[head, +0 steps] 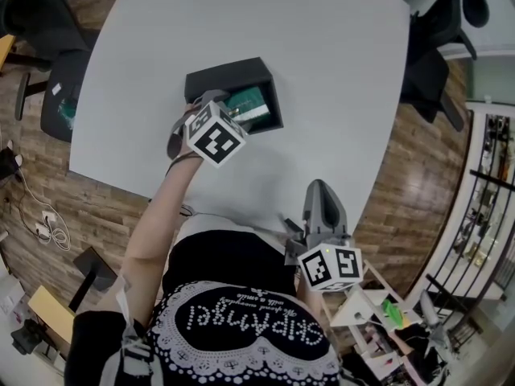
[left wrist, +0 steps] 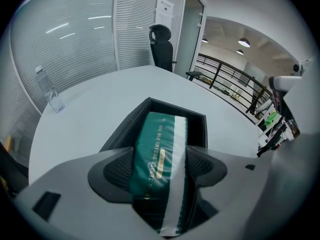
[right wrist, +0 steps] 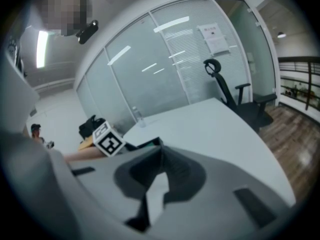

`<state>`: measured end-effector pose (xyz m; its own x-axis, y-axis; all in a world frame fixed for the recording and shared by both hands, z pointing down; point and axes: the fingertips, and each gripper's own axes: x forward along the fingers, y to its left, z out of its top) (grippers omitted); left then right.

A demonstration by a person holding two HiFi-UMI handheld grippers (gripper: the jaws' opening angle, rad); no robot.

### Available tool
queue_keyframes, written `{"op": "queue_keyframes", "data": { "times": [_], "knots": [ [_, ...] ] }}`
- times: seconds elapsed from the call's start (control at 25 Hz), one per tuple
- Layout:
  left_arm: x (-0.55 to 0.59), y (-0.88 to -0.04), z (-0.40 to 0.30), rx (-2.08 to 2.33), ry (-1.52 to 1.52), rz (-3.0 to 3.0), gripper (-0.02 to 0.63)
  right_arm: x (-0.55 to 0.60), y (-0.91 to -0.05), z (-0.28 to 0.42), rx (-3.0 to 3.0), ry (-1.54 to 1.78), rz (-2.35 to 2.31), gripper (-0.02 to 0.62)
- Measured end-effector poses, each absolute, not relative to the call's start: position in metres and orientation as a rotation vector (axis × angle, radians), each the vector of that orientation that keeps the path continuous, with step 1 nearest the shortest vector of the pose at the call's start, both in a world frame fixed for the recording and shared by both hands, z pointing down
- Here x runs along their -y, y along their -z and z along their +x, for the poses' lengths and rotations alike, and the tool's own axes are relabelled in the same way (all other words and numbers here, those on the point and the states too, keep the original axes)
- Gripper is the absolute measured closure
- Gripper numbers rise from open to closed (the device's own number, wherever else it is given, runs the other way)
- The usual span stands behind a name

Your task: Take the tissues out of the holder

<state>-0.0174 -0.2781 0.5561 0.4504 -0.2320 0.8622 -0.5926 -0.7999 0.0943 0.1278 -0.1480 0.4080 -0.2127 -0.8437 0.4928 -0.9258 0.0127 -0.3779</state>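
Shows the task at the grasp stage: jaws of the left gripper clamped on both flanks of the green tissue pack, pack lying inside the black holder toward 11 o'clock on the surface in the head view. Leaves the lift-out apparently undone. Places the right gripper at 5 o'clock, near the surface edge, jaws together on nothing.

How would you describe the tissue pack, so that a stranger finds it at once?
On the white table stands an open black holder. The tissue pack lies inside it, held by the left gripper: the only green thing there, with a white stripe.
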Motion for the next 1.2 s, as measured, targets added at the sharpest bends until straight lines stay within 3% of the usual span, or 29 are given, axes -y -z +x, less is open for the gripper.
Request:
{"op": "queue_keyframes", "data": {
  "times": [0.68, 1.2],
  "knots": [
    [0.278, -0.542, -0.018, 0.737, -1.291, 2.363, 0.275, 0.14, -0.395, 0.124, 2.156, -0.924, 1.901, 0.56],
    [0.291, -0.426, -0.015, 0.985, -0.949, 2.597, 0.273, 0.13, -0.381, 0.116, 2.214, -0.854, 1.902, 0.56]
  ]
}}
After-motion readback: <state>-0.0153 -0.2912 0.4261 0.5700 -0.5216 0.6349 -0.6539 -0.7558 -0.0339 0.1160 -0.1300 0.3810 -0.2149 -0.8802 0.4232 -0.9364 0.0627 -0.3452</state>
